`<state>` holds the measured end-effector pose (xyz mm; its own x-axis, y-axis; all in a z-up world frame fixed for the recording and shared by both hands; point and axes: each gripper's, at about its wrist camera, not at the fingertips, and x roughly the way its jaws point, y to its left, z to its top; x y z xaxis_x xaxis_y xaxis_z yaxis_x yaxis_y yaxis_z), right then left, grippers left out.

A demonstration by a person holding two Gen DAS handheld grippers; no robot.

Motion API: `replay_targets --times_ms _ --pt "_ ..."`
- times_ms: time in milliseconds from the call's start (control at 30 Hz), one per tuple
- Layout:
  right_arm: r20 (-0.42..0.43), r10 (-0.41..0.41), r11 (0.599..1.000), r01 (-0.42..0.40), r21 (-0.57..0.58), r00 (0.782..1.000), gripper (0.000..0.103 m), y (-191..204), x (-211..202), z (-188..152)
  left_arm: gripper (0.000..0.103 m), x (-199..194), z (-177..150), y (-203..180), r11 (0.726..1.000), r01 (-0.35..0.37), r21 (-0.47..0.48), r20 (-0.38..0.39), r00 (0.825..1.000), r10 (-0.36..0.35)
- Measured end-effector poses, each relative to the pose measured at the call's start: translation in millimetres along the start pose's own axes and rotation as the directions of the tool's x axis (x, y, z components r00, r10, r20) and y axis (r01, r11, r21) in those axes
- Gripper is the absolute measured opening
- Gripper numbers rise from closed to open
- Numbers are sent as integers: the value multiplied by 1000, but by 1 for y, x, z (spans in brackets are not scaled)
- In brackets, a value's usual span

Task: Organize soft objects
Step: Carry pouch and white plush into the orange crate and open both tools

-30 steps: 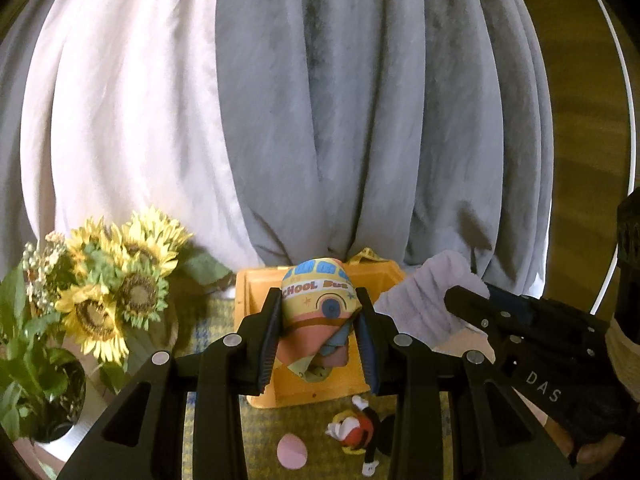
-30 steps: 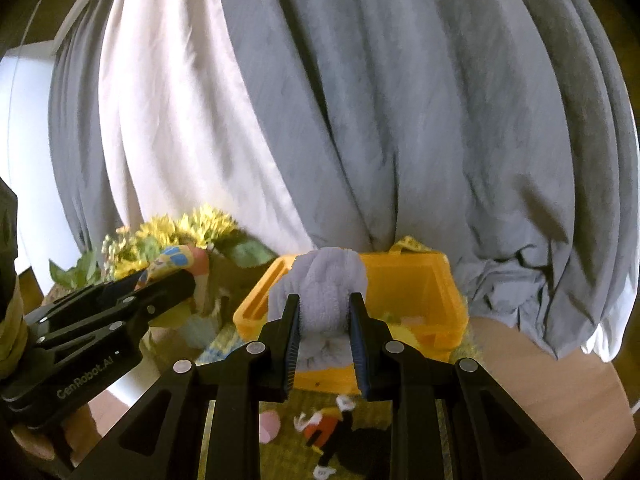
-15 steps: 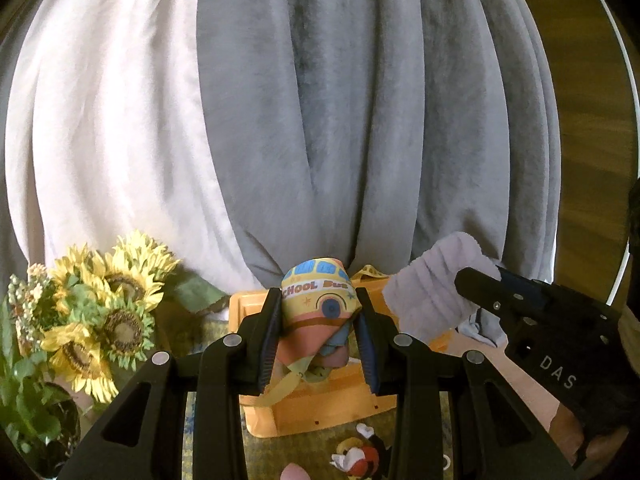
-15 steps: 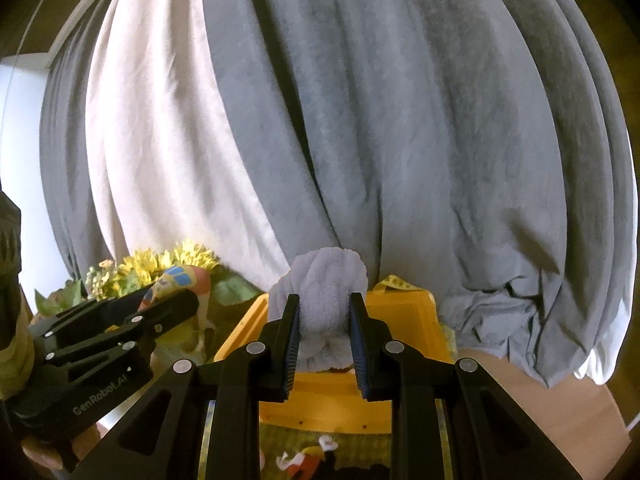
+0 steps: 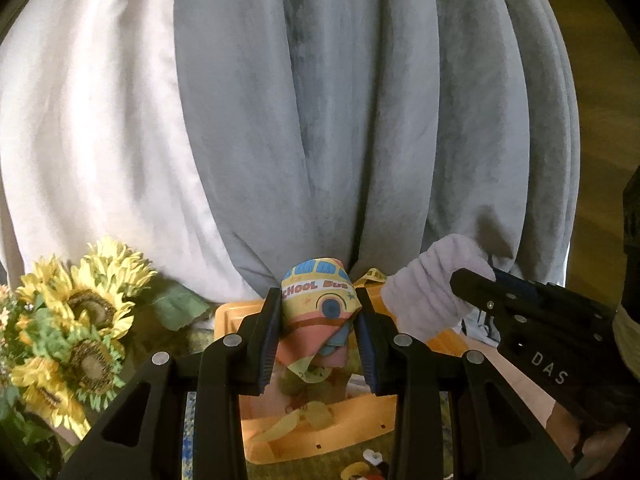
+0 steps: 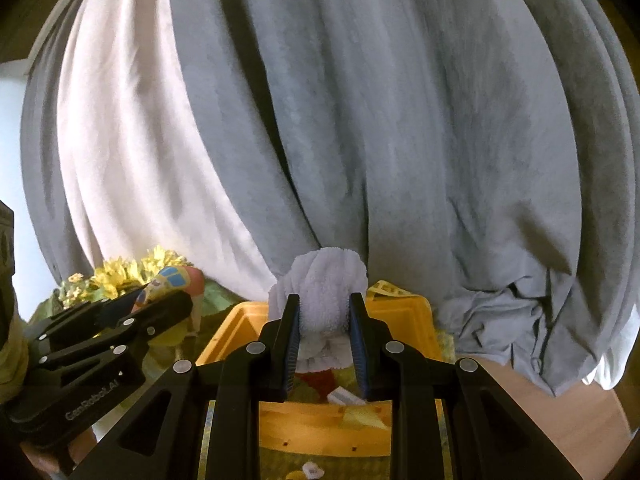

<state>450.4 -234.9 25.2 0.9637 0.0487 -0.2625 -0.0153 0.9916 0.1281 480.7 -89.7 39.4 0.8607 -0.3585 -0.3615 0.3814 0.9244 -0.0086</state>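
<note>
My left gripper (image 5: pixel 318 300) is shut on a folded cloth printed with a school bus (image 5: pixel 318 298), held up over the orange bin (image 5: pixel 320 428). My right gripper (image 6: pixel 324 304) is shut on a rolled pale lilac towel (image 6: pixel 324 284), also above the orange bin (image 6: pixel 400 312). In the left wrist view the lilac towel (image 5: pixel 424 284) and the right gripper (image 5: pixel 472 280) show at the right. In the right wrist view the left gripper (image 6: pixel 160 300) with the bus cloth (image 6: pixel 172 280) shows at the left. Soft items lie inside the bin.
Grey and white curtains (image 5: pixel 320 120) hang close behind the bin. A bunch of sunflowers (image 5: pixel 80 340) stands at the left. A small cartoon plush (image 5: pixel 368 466) lies on the green mat in front of the bin. Wooden tabletop (image 6: pixel 560 420) shows at the right.
Both grippers have moved forward toward the bin with their loads, so the bin and the curtains look nearer. The sunflowers slid left and the plush dropped to the frame's bottom edge.
</note>
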Motion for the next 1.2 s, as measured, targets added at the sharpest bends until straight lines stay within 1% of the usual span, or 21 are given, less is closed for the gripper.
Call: replay_targets --times_ms 100,333,500,600,733,867,933,1000,1033,1100,1167,1200 --pt "-10 -13 1000 13 -2 1000 24 -3 11 2 34 16 2 2 1000 -3 8 -21 1000 3" --pt "-55 -40 999 40 -5 998 24 -12 41 7 34 50 5 6 1000 23 0 -80 997 -23" --pt "-127 -46 999 46 -3 991 24 -18 67 5 34 78 3 9 1000 21 15 -140 990 -18" --pt "-171 -54 999 54 -4 984 24 -22 82 0 34 96 -2 12 999 33 1 -190 981 -33" --pt "-237 -62 998 62 -7 970 24 -26 101 -8 34 114 -10 15 999 48 -20 -243 969 -51" --pt "-291 -72 997 67 -27 954 24 -28 116 -16 35 128 -18 15 999 50 -12 -290 956 -51" --pt "-325 -72 997 66 -30 943 24 -31 124 -21 35 135 -22 14 999 47 -5 -309 950 -46" --pt "-356 -70 998 62 -32 932 24 -33 131 -26 35 141 -26 14 999 52 -3 -339 940 -50" --pt "-368 -69 998 62 -30 927 25 -34 134 -28 36 143 -28 13 999 52 -2 -343 938 -49" --pt "-390 -72 997 64 -34 918 26 -35 138 -32 38 147 -31 14 999 44 -6 -354 934 -43" --pt "-405 -77 997 68 -38 911 29 -36 141 -36 45 150 -34 14 999 48 -9 -365 930 -48" --pt "-410 -84 996 72 -45 908 31 -35 142 -36 47 151 -35 14 999 51 -8 -370 928 -50"
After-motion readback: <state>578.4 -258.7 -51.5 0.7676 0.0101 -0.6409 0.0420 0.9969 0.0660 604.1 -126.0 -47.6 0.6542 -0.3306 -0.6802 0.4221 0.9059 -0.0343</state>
